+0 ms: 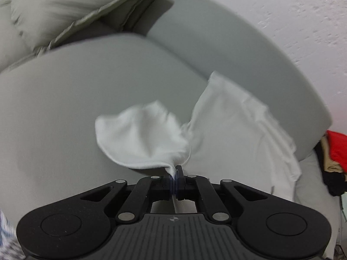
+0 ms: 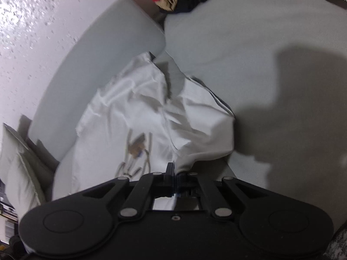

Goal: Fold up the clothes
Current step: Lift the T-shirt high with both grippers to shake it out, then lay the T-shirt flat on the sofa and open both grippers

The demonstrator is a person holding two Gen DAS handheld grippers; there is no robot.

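The white garment (image 1: 227, 130) is thin, soft woven cloth, matt and creased, with a faded print (image 2: 135, 149). The sofa (image 1: 86, 99) is upholstered in smooth, matt grey fabric. The left gripper (image 1: 174, 173) and right gripper (image 2: 174, 171) are matt black plastic with bright metal pivot pins; the wall (image 1: 292, 21) is rough white plaster.

Grey sofa against a white textured wall.
The sofa's seat (image 1: 76, 99) and rounded backrest (image 1: 227, 43) are plain grey fabric; the wall (image 1: 282, 10) behind is rough white plaster, brightly lit. A pale cushion (image 1: 65, 6) leans at one end, seen also from the right wrist (image 2: 19, 162). A dark shadow (image 2: 292, 99) falls across the seat.
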